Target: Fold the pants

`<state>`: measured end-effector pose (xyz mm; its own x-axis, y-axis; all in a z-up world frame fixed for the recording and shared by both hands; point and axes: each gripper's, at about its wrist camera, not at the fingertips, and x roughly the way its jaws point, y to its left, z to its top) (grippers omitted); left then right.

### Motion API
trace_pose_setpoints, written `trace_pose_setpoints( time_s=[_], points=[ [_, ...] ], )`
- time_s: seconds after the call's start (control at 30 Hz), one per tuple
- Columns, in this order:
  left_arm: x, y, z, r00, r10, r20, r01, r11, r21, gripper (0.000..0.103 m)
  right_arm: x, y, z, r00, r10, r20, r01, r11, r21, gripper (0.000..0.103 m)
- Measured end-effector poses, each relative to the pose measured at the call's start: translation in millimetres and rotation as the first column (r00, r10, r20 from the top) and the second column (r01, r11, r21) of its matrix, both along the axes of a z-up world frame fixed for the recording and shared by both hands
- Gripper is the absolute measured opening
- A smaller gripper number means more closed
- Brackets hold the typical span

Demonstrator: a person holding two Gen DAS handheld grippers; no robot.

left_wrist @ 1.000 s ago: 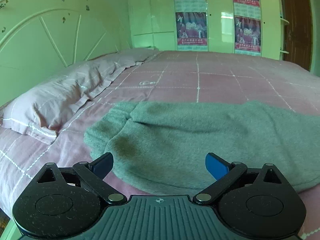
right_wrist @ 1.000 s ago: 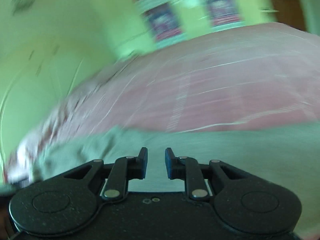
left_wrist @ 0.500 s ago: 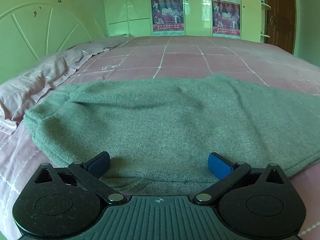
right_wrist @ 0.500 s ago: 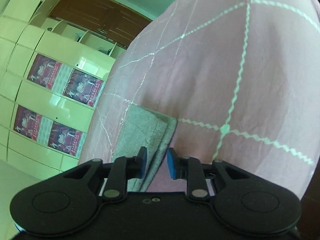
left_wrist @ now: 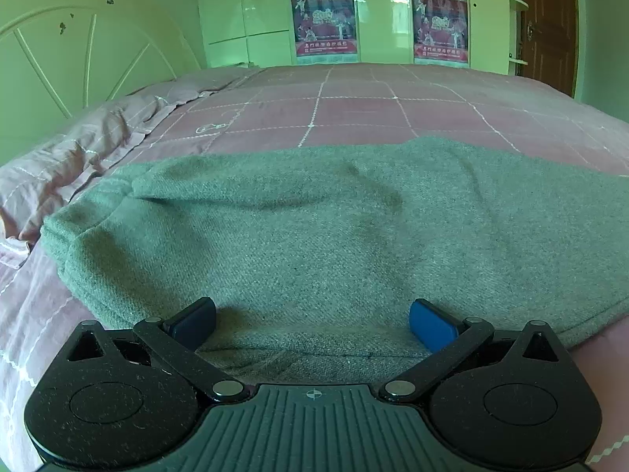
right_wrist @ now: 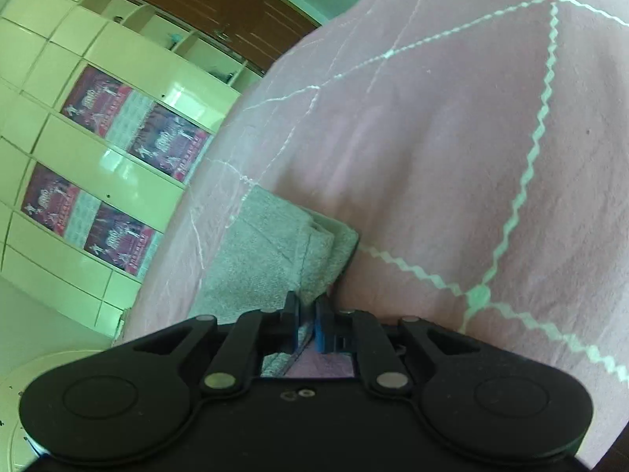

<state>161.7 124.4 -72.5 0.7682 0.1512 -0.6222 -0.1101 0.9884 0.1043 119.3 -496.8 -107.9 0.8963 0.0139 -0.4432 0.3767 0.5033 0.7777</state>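
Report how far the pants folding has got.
Done: the grey pants lie on the pink bedspread, seemingly doubled lengthwise. In hand: the right gripper has shut on their edge; the left gripper hovers open over the fabric. Left: the crosswise folds.

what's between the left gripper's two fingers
In the left wrist view, the near edge of the green pants lies between the open left gripper's fingers; neither pad presses on the cloth.
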Motion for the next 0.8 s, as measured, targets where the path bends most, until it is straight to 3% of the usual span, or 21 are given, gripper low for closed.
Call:
trace_pose_setpoints(
  time_s=[0.07,0.13,0.23,0.43,0.53,0.63,0.8],
  points=[
    [2,-3,7,0.999,0.026,-0.02,-0.026,1.0,0.015,0.103,-2,5,5,1.0,0.0,0.0,0.0,1.0,-0.017,0.001],
    [-4,-23,26,0.998,0.037,0.055,-0.038,0.999,0.016,0.101,-1,4,6,1.0,0.0,0.001,0.0,1.0,-0.003,0.006],
    [-4,-86,43,0.985,-0.108,0.134,0.112,0.993,-0.024,0.101,-5,1,3,1.0,-0.012,0.025,0.012,0.999,0.031,0.01],
    [16,-233,33,0.951,-0.294,0.099,0.305,0.943,-0.135,0.102,0,0,-1,0.999,-0.023,0.03,0.021,0.999,0.048,0.01],
    [16,-283,20,0.95,-0.31,0.031,0.311,0.937,-0.158,0.102,-1,-1,-3,0.999,-0.016,0.036,0.015,0.999,0.047,0.01],
    [12,-300,5,0.964,-0.267,0.012,0.266,0.954,-0.14,0.103,0,-2,-6,0.999,-0.011,0.042,0.009,0.999,0.045,0.01],
    [2,-301,19,0.968,-0.247,0.035,0.25,0.953,-0.172,0.103,1,-4,-5,0.999,-0.009,0.046,0.007,0.999,0.042,0.013]
  ],
)
